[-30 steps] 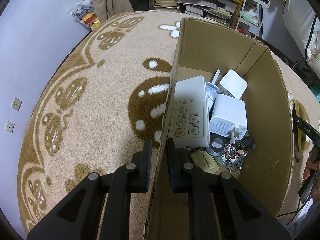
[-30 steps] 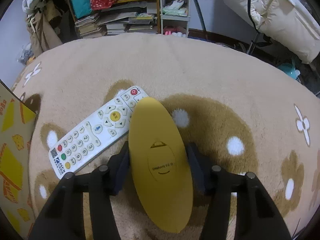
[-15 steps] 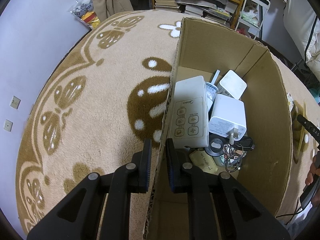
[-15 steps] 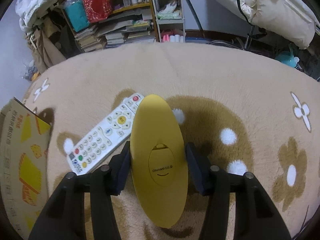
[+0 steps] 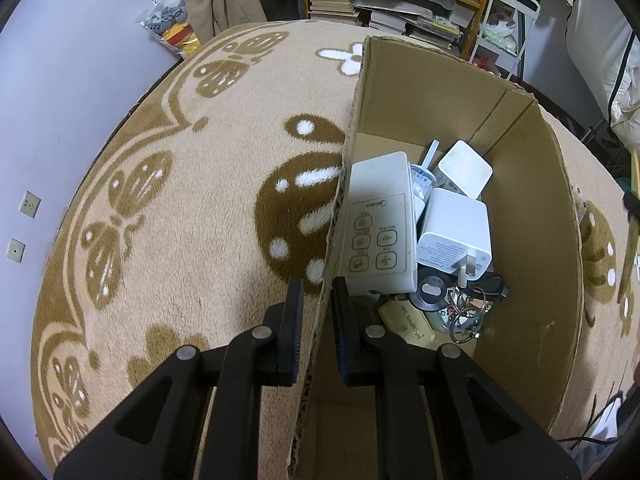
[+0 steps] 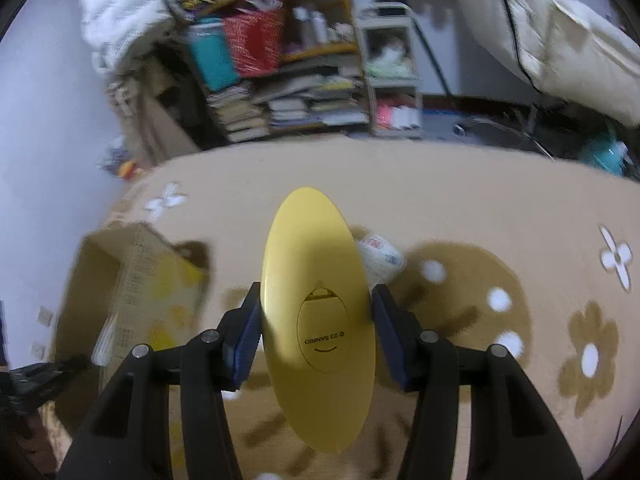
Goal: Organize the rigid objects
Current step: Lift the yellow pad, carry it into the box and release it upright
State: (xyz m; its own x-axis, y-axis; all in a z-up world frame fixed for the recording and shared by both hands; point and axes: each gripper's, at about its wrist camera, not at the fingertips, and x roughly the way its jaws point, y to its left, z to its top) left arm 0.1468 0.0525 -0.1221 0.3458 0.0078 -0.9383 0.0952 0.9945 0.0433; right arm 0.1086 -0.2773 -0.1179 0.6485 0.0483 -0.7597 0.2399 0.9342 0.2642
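Note:
My left gripper is shut on the left wall of an open cardboard box, one finger outside and one inside. In the box lie a white Midea remote, a white charger, a white cube, a key bunch and a gold tag. My right gripper is shut on a yellow oval object, held above the rug. A white remote peeks out behind the oval. The cardboard box stands to its left in the right wrist view.
A beige rug with brown bear and flower patterns covers the floor. Bookshelves with stacked books and a white cart stand at the back. White bedding hangs at the right. A wall borders the rug on the left.
My right gripper has risen off the rug with the yellow oval object and swung toward the box, leaving the white remote below. The left gripper and the box have not moved.

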